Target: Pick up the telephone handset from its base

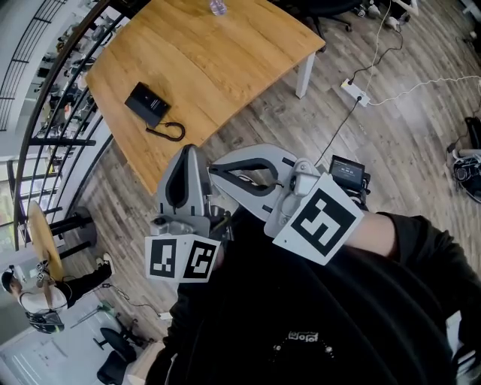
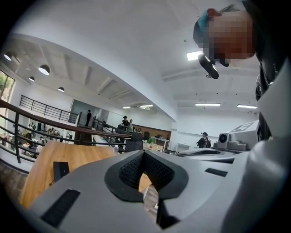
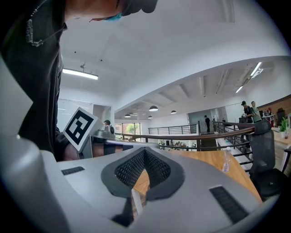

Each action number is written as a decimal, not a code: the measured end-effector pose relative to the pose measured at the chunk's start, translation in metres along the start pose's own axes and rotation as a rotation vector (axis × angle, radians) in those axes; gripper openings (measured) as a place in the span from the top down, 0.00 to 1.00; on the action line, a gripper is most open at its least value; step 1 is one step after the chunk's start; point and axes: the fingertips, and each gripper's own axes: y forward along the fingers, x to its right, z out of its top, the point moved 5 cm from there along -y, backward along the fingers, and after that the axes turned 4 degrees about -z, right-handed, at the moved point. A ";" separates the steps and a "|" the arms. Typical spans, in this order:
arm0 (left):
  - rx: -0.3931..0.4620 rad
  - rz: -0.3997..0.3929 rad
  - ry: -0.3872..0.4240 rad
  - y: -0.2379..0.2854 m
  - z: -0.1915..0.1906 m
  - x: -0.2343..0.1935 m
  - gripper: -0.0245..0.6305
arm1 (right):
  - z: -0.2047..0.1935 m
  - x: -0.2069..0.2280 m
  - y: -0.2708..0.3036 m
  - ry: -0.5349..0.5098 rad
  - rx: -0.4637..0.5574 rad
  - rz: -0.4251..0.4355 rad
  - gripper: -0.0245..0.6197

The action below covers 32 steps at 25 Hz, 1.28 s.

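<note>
The black telephone [image 1: 148, 103] lies on the wooden table [image 1: 225, 53] near its left edge, handset on the base, with its coiled cord [image 1: 170, 132] trailing toward the table's front edge. Both grippers are held close to the person's chest, well short of the table. My left gripper [image 1: 189, 153] points up the picture toward the phone, jaws shut and empty. My right gripper [image 1: 216, 168] points left across it, jaws also shut and empty. In the left gripper view the phone [image 2: 60, 169] shows at the left, beyond the closed left gripper [image 2: 143, 152]. The right gripper view shows the closed right gripper [image 3: 144, 150], not the phone.
A clear water bottle [image 1: 217, 7] stands at the table's far edge. A black railing [image 1: 52, 113] runs along the left, with a lower floor beyond it. A white power strip [image 1: 353, 90] and cables lie on the wooden floor at the right. An office chair [image 3: 268, 150] stands by the table.
</note>
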 end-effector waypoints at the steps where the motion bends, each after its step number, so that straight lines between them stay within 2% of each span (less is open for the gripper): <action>1: 0.001 -0.002 0.000 0.002 0.002 -0.007 0.96 | 0.001 0.000 0.007 -0.001 -0.003 0.002 0.94; 11: 0.003 0.016 -0.041 0.004 0.020 -0.088 0.96 | 0.010 0.001 0.091 -0.001 -0.044 0.038 0.94; 32: 0.034 -0.017 -0.097 -0.016 0.041 -0.249 0.96 | 0.020 -0.022 0.253 -0.044 -0.113 0.023 0.94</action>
